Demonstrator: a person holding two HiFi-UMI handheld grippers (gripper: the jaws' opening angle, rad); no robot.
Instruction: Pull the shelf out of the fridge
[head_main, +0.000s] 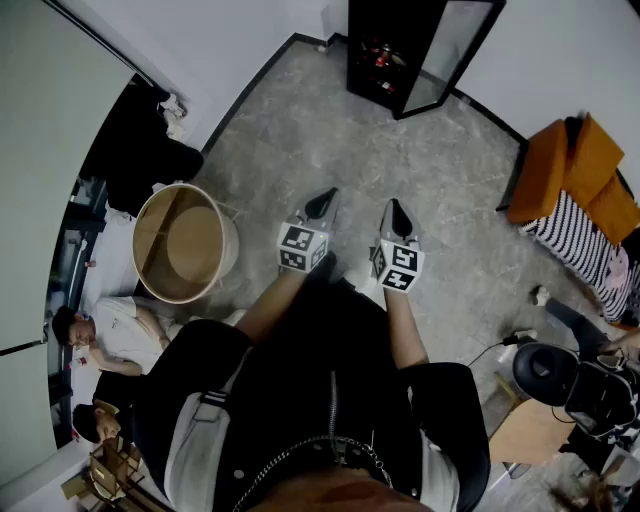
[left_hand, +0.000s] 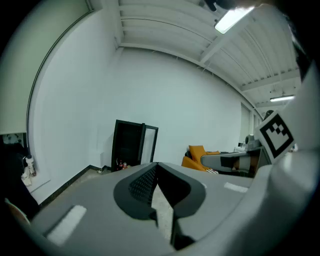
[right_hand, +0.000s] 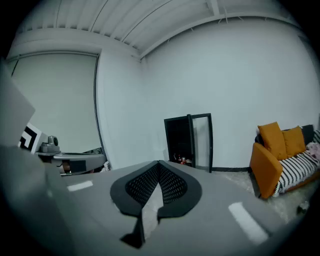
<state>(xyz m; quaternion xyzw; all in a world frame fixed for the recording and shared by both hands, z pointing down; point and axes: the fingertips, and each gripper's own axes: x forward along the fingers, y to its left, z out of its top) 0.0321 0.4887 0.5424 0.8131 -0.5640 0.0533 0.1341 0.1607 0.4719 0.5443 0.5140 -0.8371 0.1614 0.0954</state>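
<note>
Person's dark jacket nearest; left tongs and right tongs held forward, both pressed together, empty. Well apart at far wall: black fridge, door open; shelf inside not discernible.

Left tongs and right tongs sit side by side, both closed. From them I read bare floor all the way to the fridge, a straight open lane. The door is swung open on the right side of the fridge mouth. A round tub crowds the lane's left, with a person lying just beside it. An orange sofa bounds the right, well apart from the fridge.
</note>
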